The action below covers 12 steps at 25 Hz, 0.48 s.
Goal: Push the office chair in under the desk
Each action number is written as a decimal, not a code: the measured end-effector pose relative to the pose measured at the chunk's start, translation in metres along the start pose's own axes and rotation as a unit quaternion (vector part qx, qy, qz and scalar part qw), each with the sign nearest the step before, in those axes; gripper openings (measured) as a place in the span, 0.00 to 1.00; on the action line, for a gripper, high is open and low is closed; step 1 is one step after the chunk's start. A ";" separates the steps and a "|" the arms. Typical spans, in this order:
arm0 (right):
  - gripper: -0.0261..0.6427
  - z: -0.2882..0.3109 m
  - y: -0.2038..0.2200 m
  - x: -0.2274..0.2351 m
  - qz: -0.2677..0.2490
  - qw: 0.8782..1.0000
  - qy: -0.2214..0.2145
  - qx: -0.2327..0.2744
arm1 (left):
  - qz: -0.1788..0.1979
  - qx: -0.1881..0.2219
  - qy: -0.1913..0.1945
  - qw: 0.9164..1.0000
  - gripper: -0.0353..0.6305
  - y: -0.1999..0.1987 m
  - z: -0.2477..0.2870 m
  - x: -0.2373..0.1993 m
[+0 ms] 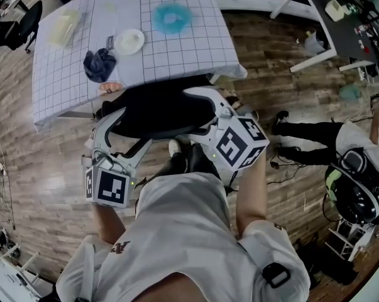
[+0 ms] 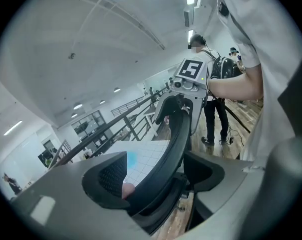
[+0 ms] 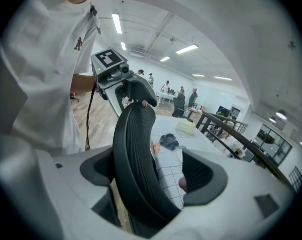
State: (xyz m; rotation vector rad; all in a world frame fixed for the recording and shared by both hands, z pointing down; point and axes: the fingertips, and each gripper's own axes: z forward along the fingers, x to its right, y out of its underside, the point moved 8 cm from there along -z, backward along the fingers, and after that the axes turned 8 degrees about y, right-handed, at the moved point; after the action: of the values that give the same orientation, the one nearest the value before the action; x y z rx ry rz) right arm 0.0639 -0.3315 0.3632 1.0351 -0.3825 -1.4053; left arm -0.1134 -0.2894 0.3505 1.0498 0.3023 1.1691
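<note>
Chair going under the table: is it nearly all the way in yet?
Partly. Done: the black mesh office chair faces the desk with the white grid cloth, its front at the cloth's edge. In hand: the left gripper and right gripper each straddle the backrest top with open fingers. Left: most of the chair sticks out from the desk, so it likely needs pushing further in.

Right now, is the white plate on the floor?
No, the white plate sits on the desk, near a dark cloth.
</note>
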 end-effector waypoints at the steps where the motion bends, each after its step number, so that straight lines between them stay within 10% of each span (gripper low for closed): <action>1: 0.62 0.000 0.001 0.003 0.000 1.000 -0.002 0.000 | -0.001 0.000 -0.001 1.000 0.59 -0.001 0.002 -0.001; 12: 0.64 -0.005 0.016 0.024 -0.007 0.999 -0.036 0.019 | -0.012 -0.006 -0.011 1.000 0.59 -0.013 0.022 -0.004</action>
State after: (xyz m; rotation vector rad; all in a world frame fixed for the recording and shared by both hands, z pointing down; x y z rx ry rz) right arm 0.0817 -0.3540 0.3649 1.0220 -0.4567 -1.4558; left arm -0.0926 -0.3039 0.3505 1.0450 0.2893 1.1355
